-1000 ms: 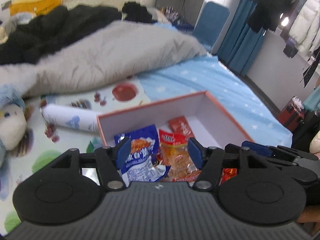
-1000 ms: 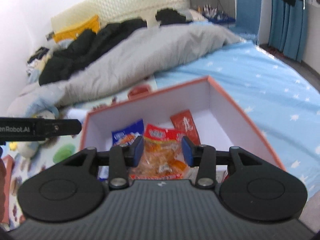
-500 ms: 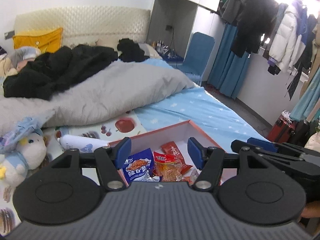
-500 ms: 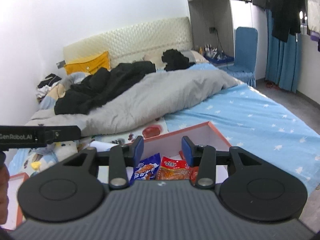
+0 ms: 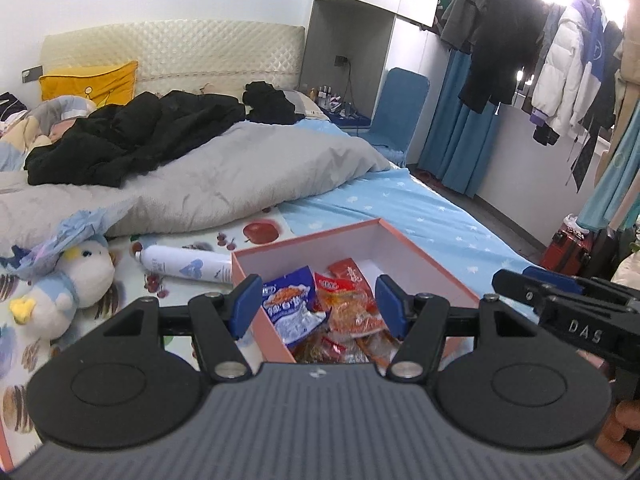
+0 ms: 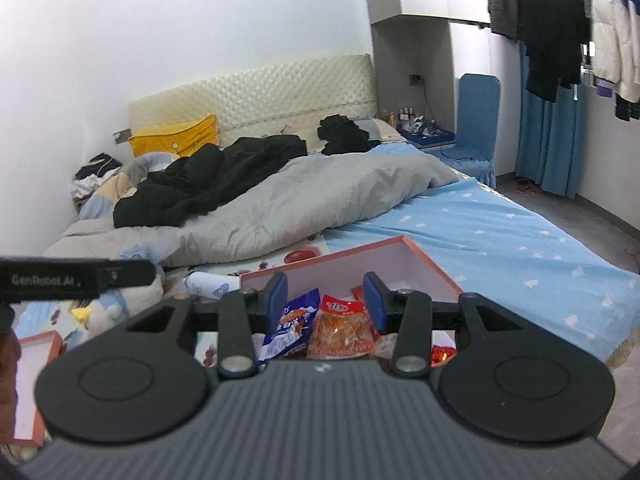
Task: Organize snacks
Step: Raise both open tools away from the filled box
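both tongs hang empty above the bed: left gripper (image 5: 316, 304) spread wide, right gripper (image 6: 325, 300) parted narrower, nothing gripped. the snacks (image 5: 320, 308) already lie heaped in the box (image 5: 424, 254), likely for storage.

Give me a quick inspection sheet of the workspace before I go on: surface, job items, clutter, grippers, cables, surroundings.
Surface: bed with a blue star sheet; a fruit-print mat at the near end.
Job's things: pink box on the bed, open, holding a blue snack bag, an orange snack bag and more packets.
Clutter: white spray can lying beside the box, plush toy, grey duvet, black clothes.
Grippers: left gripper open, empty; right gripper open, narrower, empty.
Cables: a wall cable by the headboard.
Surroundings: blue chair, hanging coats, red suitcase.
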The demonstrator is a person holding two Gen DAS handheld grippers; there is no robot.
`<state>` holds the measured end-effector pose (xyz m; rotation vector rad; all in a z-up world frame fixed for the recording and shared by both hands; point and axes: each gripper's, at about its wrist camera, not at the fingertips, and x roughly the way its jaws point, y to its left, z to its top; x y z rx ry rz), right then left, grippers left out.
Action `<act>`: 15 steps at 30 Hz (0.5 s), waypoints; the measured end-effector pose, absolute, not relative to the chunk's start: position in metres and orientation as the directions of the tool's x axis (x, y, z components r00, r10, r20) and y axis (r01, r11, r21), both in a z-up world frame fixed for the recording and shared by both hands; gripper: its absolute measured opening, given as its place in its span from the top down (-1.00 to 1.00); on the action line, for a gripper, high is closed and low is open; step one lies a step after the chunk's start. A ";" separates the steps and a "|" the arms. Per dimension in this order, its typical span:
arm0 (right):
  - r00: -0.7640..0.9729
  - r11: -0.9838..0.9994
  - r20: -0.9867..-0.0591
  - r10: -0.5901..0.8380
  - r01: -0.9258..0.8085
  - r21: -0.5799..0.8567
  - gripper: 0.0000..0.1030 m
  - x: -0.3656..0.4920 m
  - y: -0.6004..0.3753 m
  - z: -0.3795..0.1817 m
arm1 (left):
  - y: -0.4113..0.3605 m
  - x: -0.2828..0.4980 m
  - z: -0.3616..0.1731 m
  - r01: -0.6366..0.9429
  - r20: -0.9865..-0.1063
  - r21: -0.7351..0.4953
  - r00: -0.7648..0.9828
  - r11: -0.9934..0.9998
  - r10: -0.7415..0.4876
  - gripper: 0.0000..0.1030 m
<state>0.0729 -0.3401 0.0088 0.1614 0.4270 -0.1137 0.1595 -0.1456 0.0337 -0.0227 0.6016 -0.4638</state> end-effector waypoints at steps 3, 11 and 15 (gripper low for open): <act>0.903 0.978 -0.422 -0.085 0.158 0.140 0.14 0.062 -0.339 0.000 | -0.142 0.149 0.020 0.405 -0.556 -0.160 0.716 0.900 -0.421 -0.32; 0.885 0.978 -0.457 -0.093 0.167 0.124 0.14 0.043 -0.335 -0.028 | -0.135 0.126 0.000 0.368 -0.552 -0.167 0.734 0.915 -0.396 -0.32; 0.879 0.976 -0.468 -0.091 0.171 0.132 0.14 0.034 -0.337 -0.041 | -0.141 0.121 -0.004 0.362 -0.549 -0.164 0.739 0.918 -0.389 -0.32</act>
